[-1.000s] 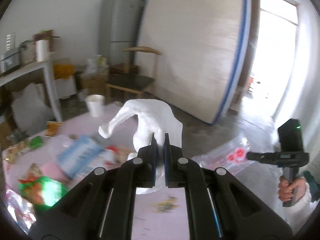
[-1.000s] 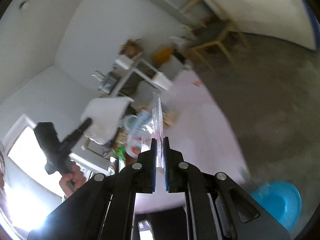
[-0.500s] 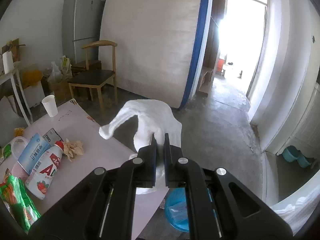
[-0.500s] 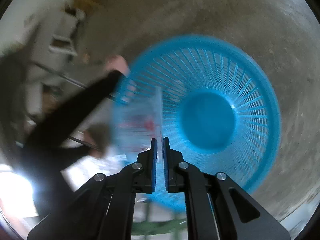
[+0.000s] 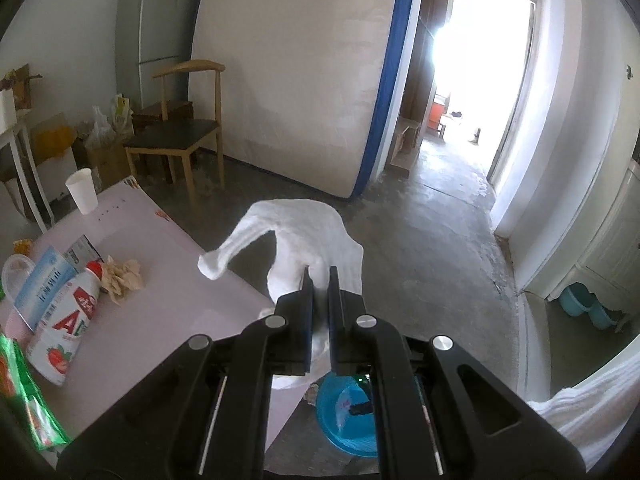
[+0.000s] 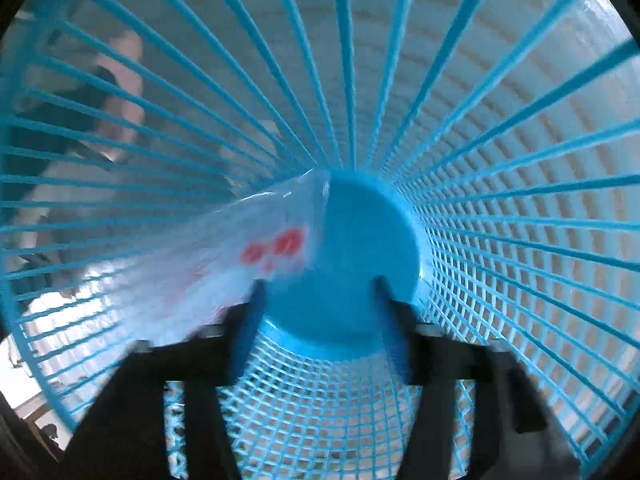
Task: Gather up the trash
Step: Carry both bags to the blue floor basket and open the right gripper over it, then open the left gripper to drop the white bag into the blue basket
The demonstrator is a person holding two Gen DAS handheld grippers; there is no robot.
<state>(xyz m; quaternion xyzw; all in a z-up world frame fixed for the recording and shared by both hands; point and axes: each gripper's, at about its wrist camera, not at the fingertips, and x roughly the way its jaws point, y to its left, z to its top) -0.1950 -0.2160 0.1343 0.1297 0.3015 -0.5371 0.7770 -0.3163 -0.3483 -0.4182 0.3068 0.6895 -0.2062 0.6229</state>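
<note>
Concrete floor [image 5: 432,240] spreads around a pink table [image 5: 160,280], with a wooden chair [image 5: 180,132], a leaning mattress [image 5: 296,72] and a grey fridge [image 5: 156,28] beyond the table. On the table lie a crumpled brown tissue [image 5: 120,278], a milk bottle [image 5: 64,328] and a paper cup [image 5: 82,191]. Beside the table stands a blue basket [image 5: 340,420]. The left gripper [image 5: 319,288] is clamped on a white tissue [image 5: 296,240]. Inside the basket, the right gripper [image 6: 318,292] is opening; a clear wrapper [image 6: 240,256] lies by its left finger, with nothing between the pads.

Black gripper [image 5: 320,300] arms (silver screws), blue-edged jaws, white sleeve [image 5: 592,408].
</note>
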